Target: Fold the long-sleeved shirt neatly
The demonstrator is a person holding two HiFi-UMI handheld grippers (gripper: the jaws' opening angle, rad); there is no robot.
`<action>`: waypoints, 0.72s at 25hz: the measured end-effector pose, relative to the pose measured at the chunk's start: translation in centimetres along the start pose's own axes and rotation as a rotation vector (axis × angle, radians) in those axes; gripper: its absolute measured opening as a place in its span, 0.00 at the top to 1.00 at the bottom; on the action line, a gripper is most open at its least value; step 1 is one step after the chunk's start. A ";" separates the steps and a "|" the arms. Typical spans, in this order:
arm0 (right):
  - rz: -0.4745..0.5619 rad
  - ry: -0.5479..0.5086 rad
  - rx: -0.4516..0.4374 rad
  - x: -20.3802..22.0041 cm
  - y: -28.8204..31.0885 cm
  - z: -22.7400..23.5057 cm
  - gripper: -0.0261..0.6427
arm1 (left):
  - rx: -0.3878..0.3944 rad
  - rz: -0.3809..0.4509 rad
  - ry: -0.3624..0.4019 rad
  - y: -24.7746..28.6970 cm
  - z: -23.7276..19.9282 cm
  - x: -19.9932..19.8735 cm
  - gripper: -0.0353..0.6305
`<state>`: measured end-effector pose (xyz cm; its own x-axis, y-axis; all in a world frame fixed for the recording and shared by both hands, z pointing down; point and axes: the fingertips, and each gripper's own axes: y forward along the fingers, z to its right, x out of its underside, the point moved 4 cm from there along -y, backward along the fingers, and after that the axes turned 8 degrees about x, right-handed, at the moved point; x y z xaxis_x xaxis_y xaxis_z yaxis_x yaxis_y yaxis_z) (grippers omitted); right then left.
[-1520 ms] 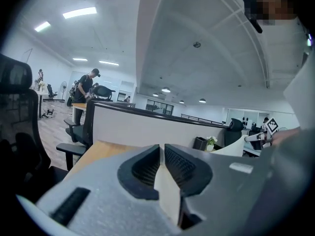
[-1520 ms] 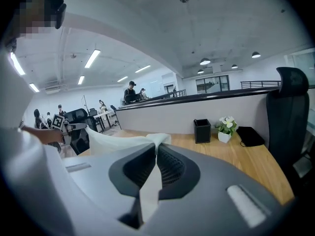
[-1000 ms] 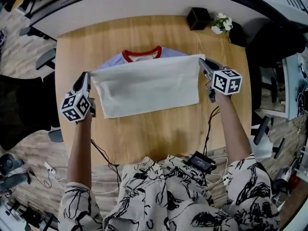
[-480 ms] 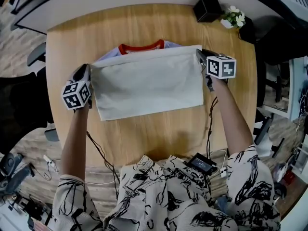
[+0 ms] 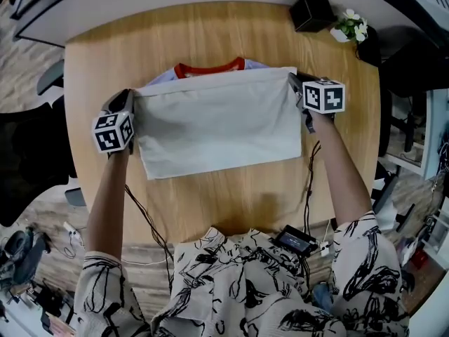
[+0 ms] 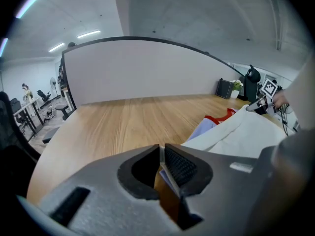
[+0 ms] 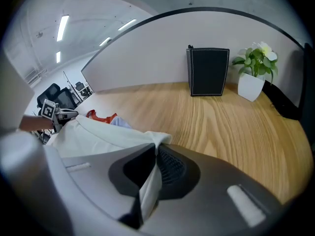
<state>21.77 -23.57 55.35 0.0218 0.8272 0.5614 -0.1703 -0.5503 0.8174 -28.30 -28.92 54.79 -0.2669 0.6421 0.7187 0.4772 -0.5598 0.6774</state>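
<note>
A white long-sleeved shirt (image 5: 221, 121) with a red collar (image 5: 209, 69) lies on the round wooden table (image 5: 224, 195), its lower half folded up over the chest. My left gripper (image 5: 130, 102) is shut on the fold's upper left corner, and the cloth edge shows pinched between its pads (image 6: 178, 165). My right gripper (image 5: 295, 84) is shut on the upper right corner, with white cloth (image 7: 150, 188) hanging between its jaws. The folded edge stretches taut between both grippers, just short of the collar. The sleeves are hidden under the fold.
A black box (image 5: 313, 12) and a small potted plant (image 5: 350, 27) stand at the table's far right edge. A curved white partition (image 6: 147, 68) runs behind the table. Cables (image 5: 306, 181) and a small black device (image 5: 295, 239) lie near the front edge.
Both grippers have come down toward the table with the shirt's folded edge held between them, carrying it closer to the red collar. The cloth now lies flatter.
</note>
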 end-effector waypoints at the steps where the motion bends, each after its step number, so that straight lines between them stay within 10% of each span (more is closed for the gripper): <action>1: -0.001 0.001 -0.006 0.1 0.1 0.1 0.93 | 0.001 0.001 0.001 0.0 0.0 0.0 0.88; 13: 0.157 0.182 -0.053 -1.8 -3.5 5.6 0.77 | 0.040 0.096 -0.039 -3.4 -3.5 -0.9 0.67; 15: 0.202 0.054 -0.049 -2.9 -4.3 5.3 0.76 | 0.057 0.094 0.045 -3.7 -3.4 -1.8 0.68; 18: 0.215 -0.322 -0.056 -4.3 -4.9 2.3 0.73 | 0.117 0.023 0.376 -3.7 -1.0 -3.3 0.68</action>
<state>24.81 -24.71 49.17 0.2861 0.6111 0.7380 -0.2578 -0.6927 0.6735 -30.02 -29.49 50.12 -0.5332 0.3810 0.7553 0.5728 -0.4945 0.6538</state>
